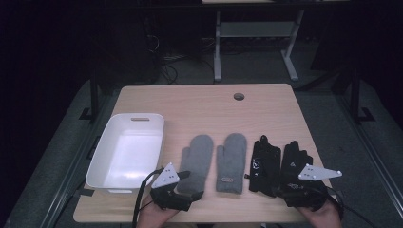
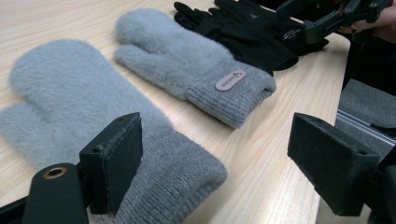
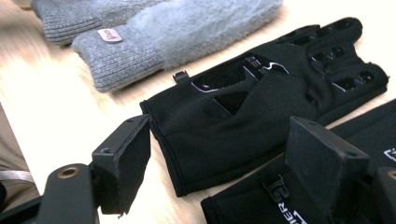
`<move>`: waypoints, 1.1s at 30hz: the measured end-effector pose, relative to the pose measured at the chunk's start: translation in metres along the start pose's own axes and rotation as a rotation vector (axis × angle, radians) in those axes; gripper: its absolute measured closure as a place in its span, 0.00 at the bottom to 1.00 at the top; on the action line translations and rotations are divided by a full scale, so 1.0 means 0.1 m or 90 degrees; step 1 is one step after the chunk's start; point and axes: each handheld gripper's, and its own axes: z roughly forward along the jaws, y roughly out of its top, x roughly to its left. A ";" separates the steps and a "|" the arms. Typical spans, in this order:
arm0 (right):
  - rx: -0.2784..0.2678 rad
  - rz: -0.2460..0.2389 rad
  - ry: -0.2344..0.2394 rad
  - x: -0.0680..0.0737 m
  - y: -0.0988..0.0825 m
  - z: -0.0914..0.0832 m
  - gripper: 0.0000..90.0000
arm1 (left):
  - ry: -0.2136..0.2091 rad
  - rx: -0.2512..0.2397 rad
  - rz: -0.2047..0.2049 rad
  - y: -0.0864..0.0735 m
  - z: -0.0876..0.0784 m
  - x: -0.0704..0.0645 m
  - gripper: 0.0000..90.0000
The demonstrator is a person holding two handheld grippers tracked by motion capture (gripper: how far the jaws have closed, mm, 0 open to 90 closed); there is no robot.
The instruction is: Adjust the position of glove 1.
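We have the white bin off to the left of our left gripper, the largest thing on the table, standing open beside the row of gloves.

Next in size come the two grey mittens. The left grey mitten lies right under our left gripper, its ribbed cuff between the jaws, which stand wide apart and press on nothing. The right grey mitten lies just beyond, on the right-jaw side, with a small label on its cuff. We judge both light, soft and floppy, the fluffy pile likely to slip, so the firmer knitted cuff is the place to pinch.

The two black gloves are thinner. The left black glove lies ahead of our right gripper, its wrist hem toward the jaws; the right black glove sits under the right-hand jaw. These jaws too stand wide and grip nothing. We expect the smooth fabric to be limp and light, so we take it at the hemmed cuff.
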 end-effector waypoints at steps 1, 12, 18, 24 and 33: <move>-0.002 -0.002 0.003 0.01 0.01 0.00 0.25 | 0.001 0.002 0.001 0.00 0.00 0.00 0.20; -0.006 -0.033 0.016 0.13 0.19 -0.03 0.23 | 0.006 -0.002 0.003 0.03 -0.04 -0.04 0.19; -0.001 -0.053 0.034 0.16 0.36 0.00 0.23 | 0.022 -0.003 -0.001 0.04 -0.05 -0.01 0.19; 0.010 -0.068 0.046 0.17 0.51 0.06 0.22 | 0.020 -0.005 -0.007 0.03 -0.05 0.00 0.19; 0.038 -0.088 0.064 0.19 0.74 0.21 0.21 | 0.020 -0.007 -0.004 0.02 -0.06 -0.01 0.19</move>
